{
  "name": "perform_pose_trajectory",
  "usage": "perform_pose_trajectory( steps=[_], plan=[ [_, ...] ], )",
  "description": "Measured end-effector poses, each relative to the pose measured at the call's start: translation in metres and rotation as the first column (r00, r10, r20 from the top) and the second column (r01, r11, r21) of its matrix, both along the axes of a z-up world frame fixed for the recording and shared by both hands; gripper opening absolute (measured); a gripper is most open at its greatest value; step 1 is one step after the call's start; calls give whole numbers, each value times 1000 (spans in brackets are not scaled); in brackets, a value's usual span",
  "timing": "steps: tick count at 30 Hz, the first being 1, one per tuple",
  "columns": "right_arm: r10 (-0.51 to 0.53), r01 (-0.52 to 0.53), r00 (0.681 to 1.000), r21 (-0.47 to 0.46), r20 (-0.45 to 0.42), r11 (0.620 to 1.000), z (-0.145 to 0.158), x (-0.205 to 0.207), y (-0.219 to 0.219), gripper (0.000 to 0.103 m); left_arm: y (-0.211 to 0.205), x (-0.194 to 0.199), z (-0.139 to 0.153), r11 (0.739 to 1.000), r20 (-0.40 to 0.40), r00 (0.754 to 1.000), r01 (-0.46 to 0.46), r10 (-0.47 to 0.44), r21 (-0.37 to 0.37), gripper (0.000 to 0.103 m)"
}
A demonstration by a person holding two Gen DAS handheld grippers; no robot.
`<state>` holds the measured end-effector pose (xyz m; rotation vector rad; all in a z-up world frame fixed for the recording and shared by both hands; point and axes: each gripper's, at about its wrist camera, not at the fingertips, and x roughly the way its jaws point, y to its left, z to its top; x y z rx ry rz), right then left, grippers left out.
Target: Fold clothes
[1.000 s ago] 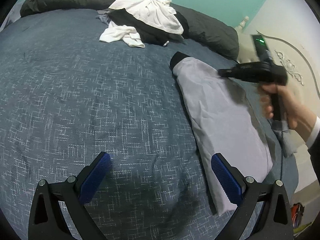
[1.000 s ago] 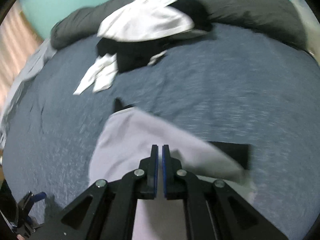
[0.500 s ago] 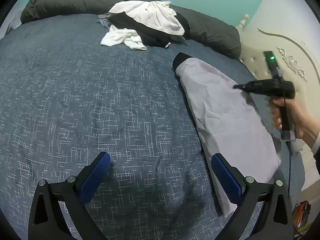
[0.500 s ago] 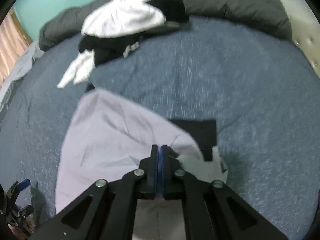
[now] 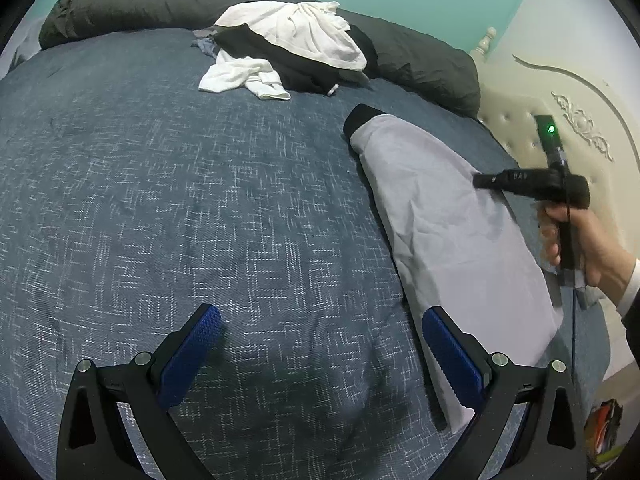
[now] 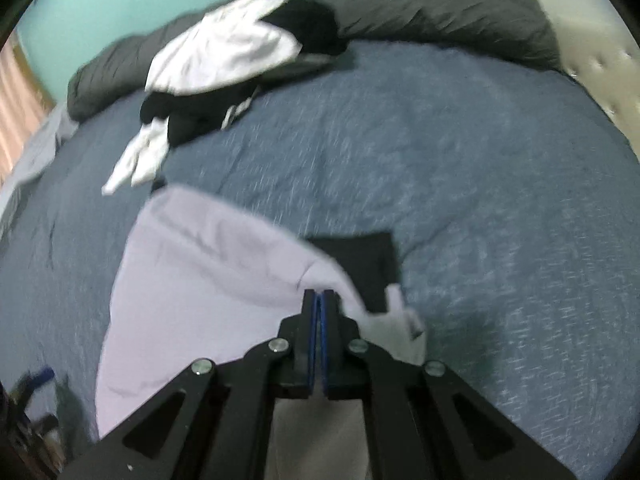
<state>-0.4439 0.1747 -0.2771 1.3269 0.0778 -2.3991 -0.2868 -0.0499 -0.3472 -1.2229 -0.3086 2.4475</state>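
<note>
Lilac garment (image 5: 448, 216) is spread along the right side of the blue bed (image 5: 160, 200). Left gripper (image 5: 320, 354) is held apart over bare cover — right gripper (image 6: 319, 300) is pressed together above the garment's edge, nothing visibly pinched.

Right tool (image 6: 319, 300) nearer garment's (image 6: 192, 272) edge

- the bed (image 5: 168, 208) carries everything; its cover is dark blue with a fine white crosshatch weave.
- a pale lavender garment (image 5: 448, 220) with a black cuff (image 5: 358, 118) lies flat on the cover, toward the cream tufted headboard (image 5: 516, 128).
- a loose heap of white and black clothes (image 5: 296, 52) sits farther back.
- a dark grey rolled duvet (image 5: 152, 4) runs along the far edge, against the heap.
</note>
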Motion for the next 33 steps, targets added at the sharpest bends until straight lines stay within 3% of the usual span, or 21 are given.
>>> perform_pose_trajectory(
  steps=[4, 13, 17, 20, 23, 28, 33],
  plan=[
    [-66, 66, 998, -85, -6, 994, 13, -16, 15, 7, 0, 0, 0, 1000, 1, 1000, -1, 1, 3, 103],
    [47, -45, 998, -53, 48, 998, 0, -20, -1, 20, 2, 0, -3, 1000, 4, 1000, 4, -4, 2, 103],
    [64, -64, 997, 0, 44, 998, -9, -19, -5, 20, 2, -1, -4, 1000, 5, 1000, 4, -4, 3, 103],
    [60, -60, 997, 16, 50, 998, -13, -24, -5, 6, 2, -1, -6, 1000, 7, 1000, 5, -5, 0, 103],
    [3, 0, 998, -47, 70, 999, -14, -34, 5, 2, 3, -2, -7, 1000, 11, 1000, 7, -7, 0, 103],
    [-47, 56, 992, -76, 115, 996, -23, -47, 9, 2, 6, -1, -10, 1000, 15, 1000, 16, -16, -7, 103],
    [-126, 205, 956, -296, 265, 933, -44, -63, 42, 2, 6, -2, -12, 1000, 21, 1000, 23, -23, -6, 103]
  ],
)
